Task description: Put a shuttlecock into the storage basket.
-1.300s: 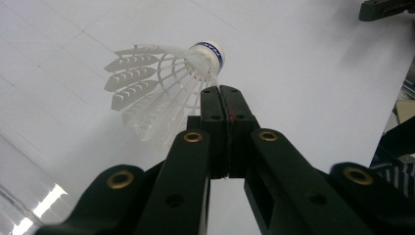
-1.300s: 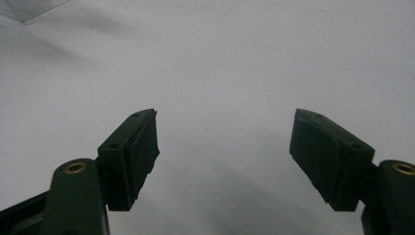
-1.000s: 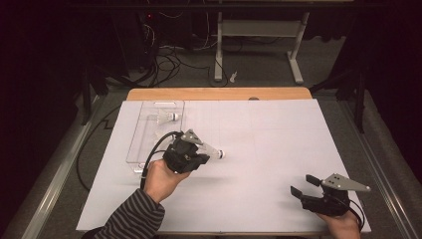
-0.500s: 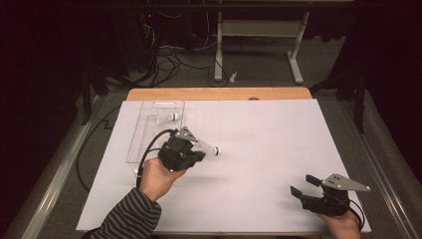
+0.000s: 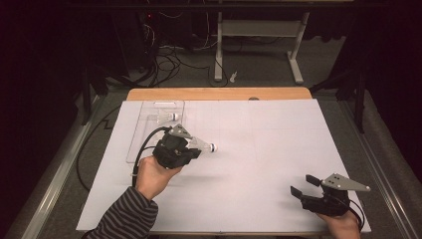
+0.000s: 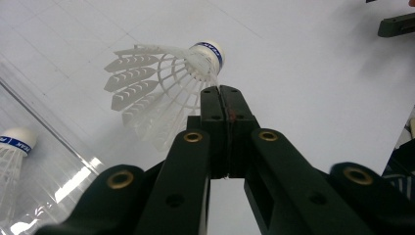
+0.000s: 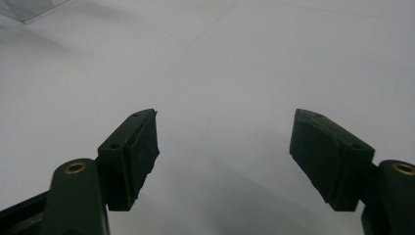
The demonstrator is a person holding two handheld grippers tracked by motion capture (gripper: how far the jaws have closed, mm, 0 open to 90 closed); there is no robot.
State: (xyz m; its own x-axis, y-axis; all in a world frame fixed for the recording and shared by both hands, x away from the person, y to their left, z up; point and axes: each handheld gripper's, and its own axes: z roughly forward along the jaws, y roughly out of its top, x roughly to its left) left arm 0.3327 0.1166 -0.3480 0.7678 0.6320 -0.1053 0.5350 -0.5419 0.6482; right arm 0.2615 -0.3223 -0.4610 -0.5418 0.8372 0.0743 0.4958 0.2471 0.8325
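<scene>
My left gripper [image 5: 195, 150] is over the left half of the white paper, held in a hand with a striped sleeve. Its jaws are pressed together on the feather skirt of a white shuttlecock [image 5: 204, 146], whose cork points right. In the left gripper view the shuttlecock [image 6: 166, 88] sticks out past the fingertips of the left gripper [image 6: 219, 90], and its cork has a blue band. A second shuttlecock [image 5: 166, 117] lies in the clear plastic tray [image 5: 144, 130] at the back left. My right gripper [image 5: 303, 185] rests near the table's front right corner, open, with nothing between its jaws [image 7: 225, 147].
White paper [image 5: 268, 149] covers the wooden table, whose far edge [image 5: 219, 93] is bare. Dark floor with cables and a metal stand leg [image 5: 296, 59] lies beyond. The second shuttlecock [image 6: 12, 152] and the tray's edge [image 6: 54, 142] lie to the left of my left jaws.
My left hand has drifted slightly to the left and away with the shuttlecock still in its jaws. The right gripper has not moved.
</scene>
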